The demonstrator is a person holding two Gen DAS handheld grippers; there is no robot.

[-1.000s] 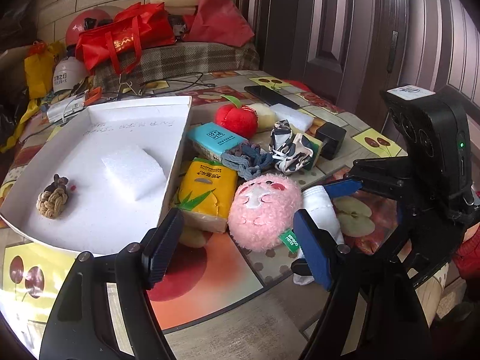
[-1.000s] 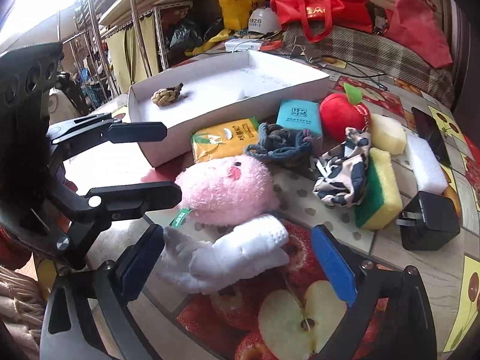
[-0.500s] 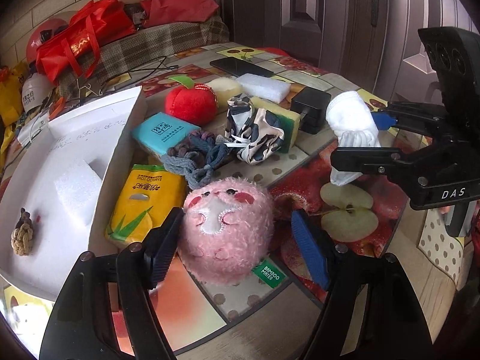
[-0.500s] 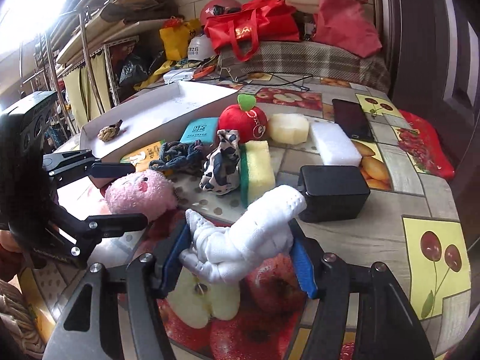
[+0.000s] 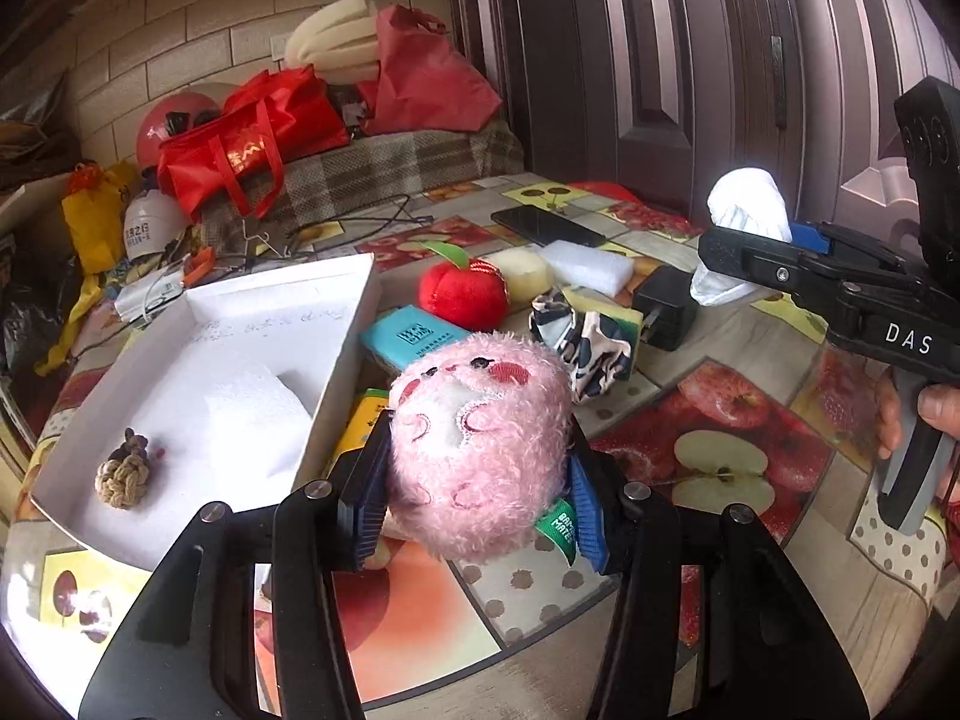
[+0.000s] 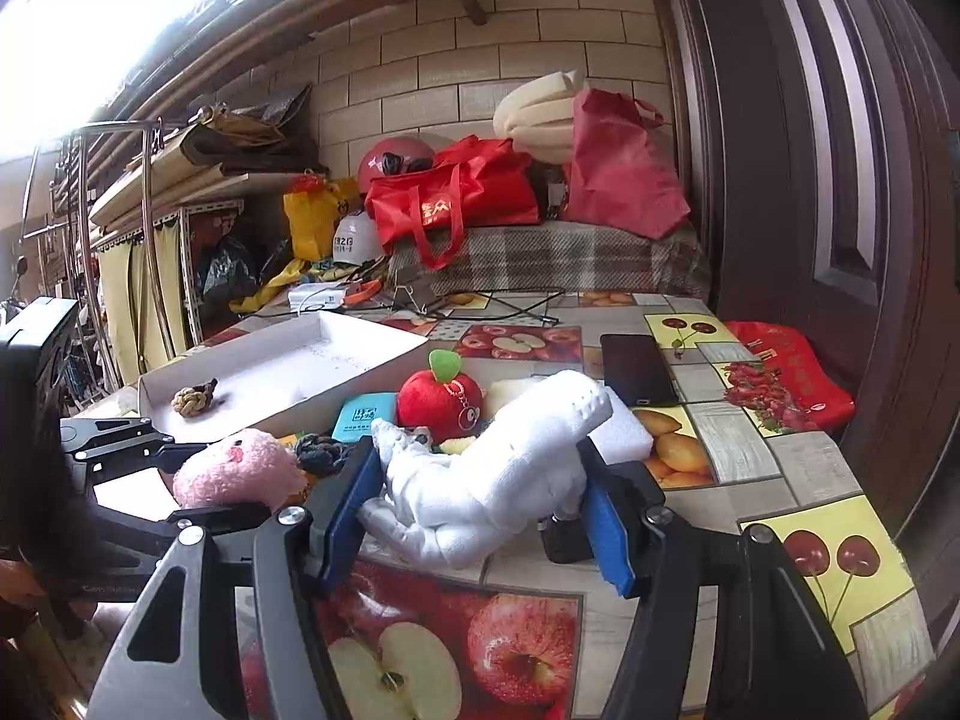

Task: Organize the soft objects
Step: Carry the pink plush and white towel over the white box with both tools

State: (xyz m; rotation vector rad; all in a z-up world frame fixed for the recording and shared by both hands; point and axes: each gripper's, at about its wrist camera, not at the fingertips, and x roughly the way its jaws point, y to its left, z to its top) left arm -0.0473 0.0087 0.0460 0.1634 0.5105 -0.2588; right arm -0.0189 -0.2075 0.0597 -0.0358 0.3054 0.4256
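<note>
My left gripper [image 5: 474, 498] is shut on a pink plush toy [image 5: 477, 450] and holds it above the table, just right of the white box [image 5: 354, 324]. The toy also shows in the right wrist view [image 6: 237, 468]. My right gripper [image 6: 483, 516] is shut on a white glove [image 6: 498, 474] and holds it raised; the glove also shows in the left wrist view [image 5: 744, 222] at the right. The box holds a rope knot [image 5: 123, 477] and a white foam block [image 5: 258, 420].
On the fruit-pattern table lie a red plush apple [image 5: 462, 291], a teal pack [image 5: 411, 336], a yellow pack [image 5: 363, 420], a patterned cloth on a sponge [image 5: 591, 339], a black charger [image 5: 666, 309], white foam [image 5: 585, 267] and a phone [image 5: 546, 225]. Bags and helmets crowd the back.
My left gripper closed on the pink plush toy and lifted it off the table. My right gripper rose higher with the white glove.
</note>
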